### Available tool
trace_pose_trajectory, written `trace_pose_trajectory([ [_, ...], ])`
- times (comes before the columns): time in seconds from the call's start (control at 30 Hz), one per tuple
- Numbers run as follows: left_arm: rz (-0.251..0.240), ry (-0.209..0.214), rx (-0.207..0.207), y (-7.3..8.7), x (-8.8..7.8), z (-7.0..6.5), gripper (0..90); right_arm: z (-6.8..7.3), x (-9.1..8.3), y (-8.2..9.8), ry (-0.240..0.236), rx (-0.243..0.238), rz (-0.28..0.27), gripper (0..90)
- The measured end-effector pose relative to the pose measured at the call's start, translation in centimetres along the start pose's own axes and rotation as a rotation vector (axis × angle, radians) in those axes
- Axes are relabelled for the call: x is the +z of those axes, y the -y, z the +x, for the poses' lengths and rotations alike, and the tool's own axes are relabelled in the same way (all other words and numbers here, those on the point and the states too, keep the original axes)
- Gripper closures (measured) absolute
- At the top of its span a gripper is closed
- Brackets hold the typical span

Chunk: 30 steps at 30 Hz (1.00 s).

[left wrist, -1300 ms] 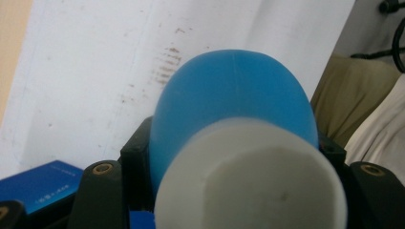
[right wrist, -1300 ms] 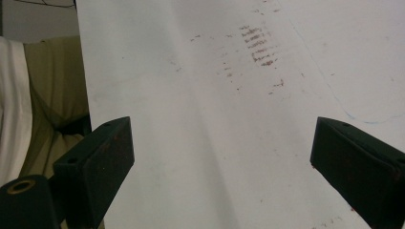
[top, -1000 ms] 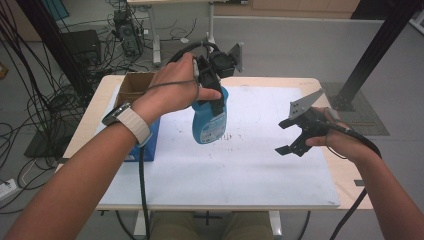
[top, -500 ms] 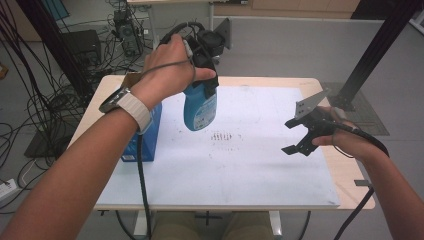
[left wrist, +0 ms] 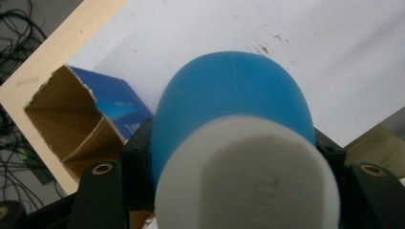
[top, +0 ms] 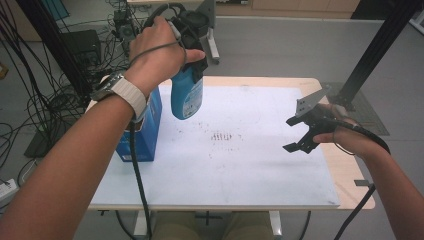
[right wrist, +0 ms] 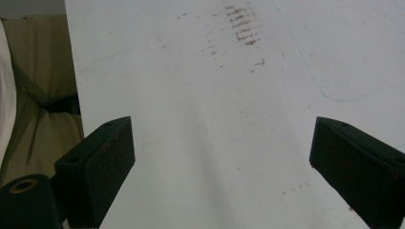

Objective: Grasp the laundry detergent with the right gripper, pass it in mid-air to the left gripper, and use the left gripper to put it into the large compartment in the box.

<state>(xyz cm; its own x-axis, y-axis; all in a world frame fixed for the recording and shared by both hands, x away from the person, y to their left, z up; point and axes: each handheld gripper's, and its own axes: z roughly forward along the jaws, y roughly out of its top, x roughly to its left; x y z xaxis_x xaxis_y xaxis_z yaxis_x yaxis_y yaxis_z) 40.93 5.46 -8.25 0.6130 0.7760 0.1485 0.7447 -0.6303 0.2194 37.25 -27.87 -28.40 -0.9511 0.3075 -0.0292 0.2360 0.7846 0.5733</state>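
We see the left gripper [top: 192, 60] clenched on a blue bottle [top: 186, 96] with a white cap [left wrist: 248, 176], holding it in the air above the far left part of the white mat [top: 250, 170], its bottom pointing down at the table. Just beside and below it, at the mat's left edge, stands an open blue cardboard box [top: 145, 132], its brown inside visible in the left gripper view [left wrist: 71, 119]. The right gripper [top: 305, 135] hovers well apart over the mat's right side, jaws spread wide with nothing between them, and a patch of small reddish marks [top: 220, 136] lies on the mat between the two.
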Motion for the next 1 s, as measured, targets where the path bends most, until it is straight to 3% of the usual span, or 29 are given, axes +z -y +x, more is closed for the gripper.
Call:
trace_pose_trajectory([
  [0.23,0.001,-0.022,-0.076,0.5,-0.9,1.6,37.2,-0.1,-0.1,-0.3,0.003,-0.004,-0.003,8.3],
  [0.5,-0.006,-0.048,-0.206,1.3,-1.5,3.6,37.2,-0.3,-0.1,-0.3,0.007,0.0,0.002,8.3],
  [0.73,0.025,-0.068,-0.274,1.7,-1.7,5.5,37.2,-0.4,0.1,-0.2,0.009,0.008,0.003,8.3],
  [1.0,0.021,-0.071,-0.375,2.6,-2.2,7.8,37.2,-0.6,0.2,0.0,0.017,0.014,0.003,8.3],
])
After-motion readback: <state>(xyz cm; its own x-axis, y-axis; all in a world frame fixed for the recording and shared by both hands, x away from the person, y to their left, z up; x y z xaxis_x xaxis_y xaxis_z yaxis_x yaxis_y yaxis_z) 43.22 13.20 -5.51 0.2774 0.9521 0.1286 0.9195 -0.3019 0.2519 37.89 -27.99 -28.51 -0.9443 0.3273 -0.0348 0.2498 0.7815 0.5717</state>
